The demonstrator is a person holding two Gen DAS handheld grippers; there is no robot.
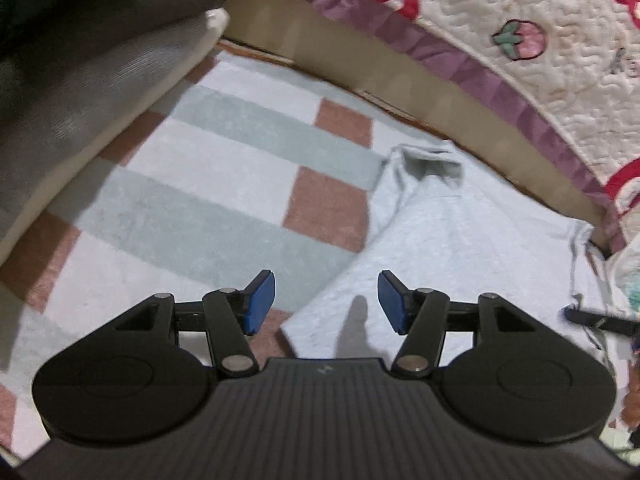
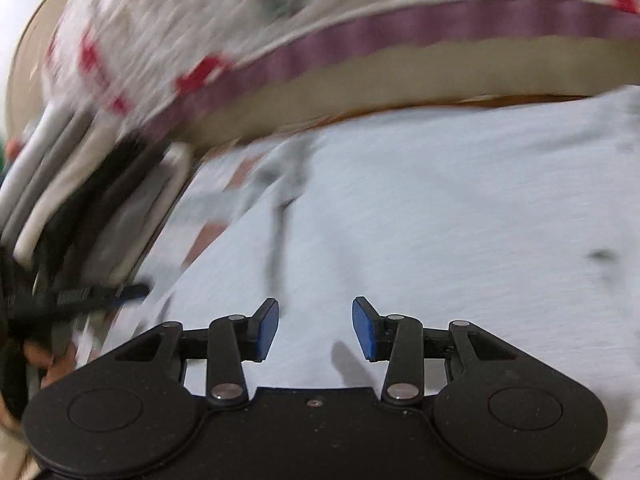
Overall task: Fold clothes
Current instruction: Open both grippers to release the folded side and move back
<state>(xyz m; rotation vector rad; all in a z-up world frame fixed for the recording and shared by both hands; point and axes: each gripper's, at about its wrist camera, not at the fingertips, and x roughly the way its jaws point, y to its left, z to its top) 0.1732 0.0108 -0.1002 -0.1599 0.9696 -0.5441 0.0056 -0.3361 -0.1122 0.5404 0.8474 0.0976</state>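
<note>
A pale blue T-shirt lies spread flat on a checked rug, one sleeve pointing away. My left gripper is open and empty, hovering over the shirt's near left corner. In the right wrist view the same shirt fills the frame, blurred by motion. My right gripper is open and empty just above the cloth. The right gripper's fingers show as a dark blur at the shirt's right edge in the left wrist view.
The rug has white, grey-green and pink squares. A bed with a strawberry quilt and purple trim runs along the far side. A stack of folded grey, white and black clothes sits at the left, also in the right wrist view.
</note>
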